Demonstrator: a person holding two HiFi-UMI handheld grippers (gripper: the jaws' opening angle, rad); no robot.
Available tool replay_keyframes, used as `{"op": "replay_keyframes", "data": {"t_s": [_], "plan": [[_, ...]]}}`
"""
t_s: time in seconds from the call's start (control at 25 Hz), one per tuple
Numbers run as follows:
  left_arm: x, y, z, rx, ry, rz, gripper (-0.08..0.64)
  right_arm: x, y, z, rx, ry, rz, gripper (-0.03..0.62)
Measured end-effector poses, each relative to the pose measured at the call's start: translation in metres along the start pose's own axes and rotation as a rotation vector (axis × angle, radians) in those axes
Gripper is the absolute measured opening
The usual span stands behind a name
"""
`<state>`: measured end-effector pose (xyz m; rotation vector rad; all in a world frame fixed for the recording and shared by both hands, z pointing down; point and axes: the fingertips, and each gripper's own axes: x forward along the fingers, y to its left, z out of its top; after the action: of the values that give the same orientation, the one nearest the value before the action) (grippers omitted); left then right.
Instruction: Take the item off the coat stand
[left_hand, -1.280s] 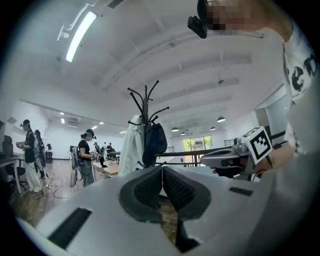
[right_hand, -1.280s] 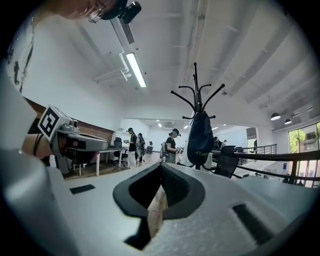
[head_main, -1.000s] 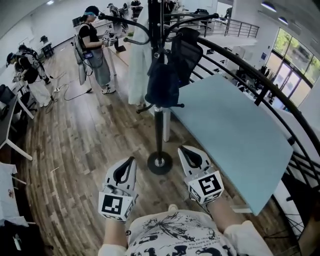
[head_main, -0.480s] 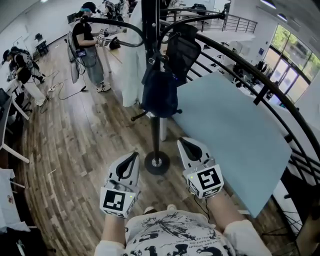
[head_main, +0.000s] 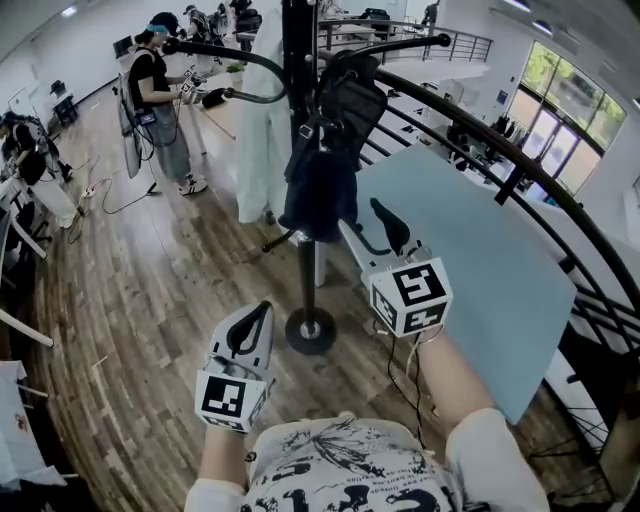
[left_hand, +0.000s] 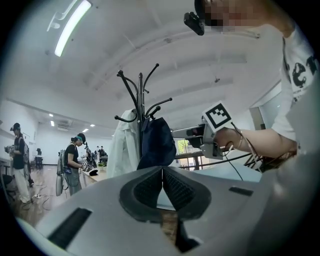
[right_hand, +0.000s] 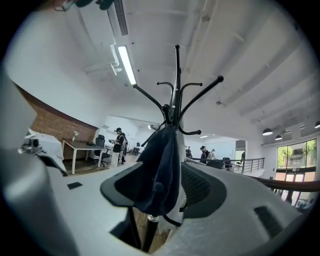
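A black coat stand (head_main: 299, 120) rises from a round base (head_main: 311, 330) on the wood floor. A dark navy bag (head_main: 320, 190) hangs from its hooks, beside a white coat (head_main: 262, 120). My right gripper (head_main: 372, 232) is raised close to the bag's right side, jaws opening wide. In the right gripper view the bag (right_hand: 160, 170) hangs in the gap of the right gripper (right_hand: 167, 186), and the pads do not press on it. My left gripper (head_main: 262, 312) stays low by the base; the left gripper (left_hand: 161, 176) is shut and empty, aimed at the bag (left_hand: 157, 145).
A light blue table (head_main: 470, 260) stands right of the stand, with a curved black railing (head_main: 520, 170) behind it. A person (head_main: 155, 90) with equipment stands at the far left, with others beyond. Cables lie on the floor (head_main: 130, 190) there.
My right gripper has lifted from waist height up and forward to the hanging bag, and its jaws have gone from shut to wide. The left gripper has hardly moved.
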<state>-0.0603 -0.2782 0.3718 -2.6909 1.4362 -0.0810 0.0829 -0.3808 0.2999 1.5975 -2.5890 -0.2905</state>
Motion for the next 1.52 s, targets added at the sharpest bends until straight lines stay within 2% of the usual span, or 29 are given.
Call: {"op": "replay_keyframes", "data": {"t_s": [0.12, 0.28, 0.36, 0.44, 0.6, 0.84, 1.04, 1.36, 1.52], "plan": [[0.003, -0.002, 0.003, 0.016, 0.000, -0.025, 0.005, 0.022, -0.005, 0.002, 0.025, 0.036, -0.011, 0.221], [0.008, -0.005, 0.009, 0.038, -0.032, -0.047, 0.005, 0.050, -0.009, -0.004, 0.131, 0.084, 0.011, 0.222], [0.010, -0.004, 0.007, 0.031, -0.018, -0.049, 0.005, 0.059, -0.007, -0.010, 0.158, 0.110, 0.035, 0.217], [0.013, -0.003, 0.007, 0.027, -0.021, -0.046, 0.005, 0.063, -0.005, -0.013, 0.165, 0.133, 0.052, 0.190], [0.018, -0.002, 0.012, 0.029, -0.024, -0.041, 0.005, 0.064, -0.008, -0.014, 0.149, 0.148, 0.039, 0.086], [0.020, -0.004, 0.007, 0.032, -0.024, -0.058, 0.005, 0.058, -0.016, -0.008, 0.114, 0.119, 0.027, 0.032], [0.022, -0.006, 0.005, 0.022, -0.014, -0.057, 0.005, 0.049, -0.018, 0.007, 0.087, 0.081, 0.019, 0.028], [0.018, -0.015, 0.009, 0.022, -0.029, -0.057, 0.005, 0.010, -0.018, 0.054, 0.014, -0.059, -0.007, 0.028], [0.016, -0.016, 0.013, 0.022, -0.034, -0.050, 0.005, -0.015, -0.018, 0.053, 0.024, -0.082, -0.014, 0.028]]}}
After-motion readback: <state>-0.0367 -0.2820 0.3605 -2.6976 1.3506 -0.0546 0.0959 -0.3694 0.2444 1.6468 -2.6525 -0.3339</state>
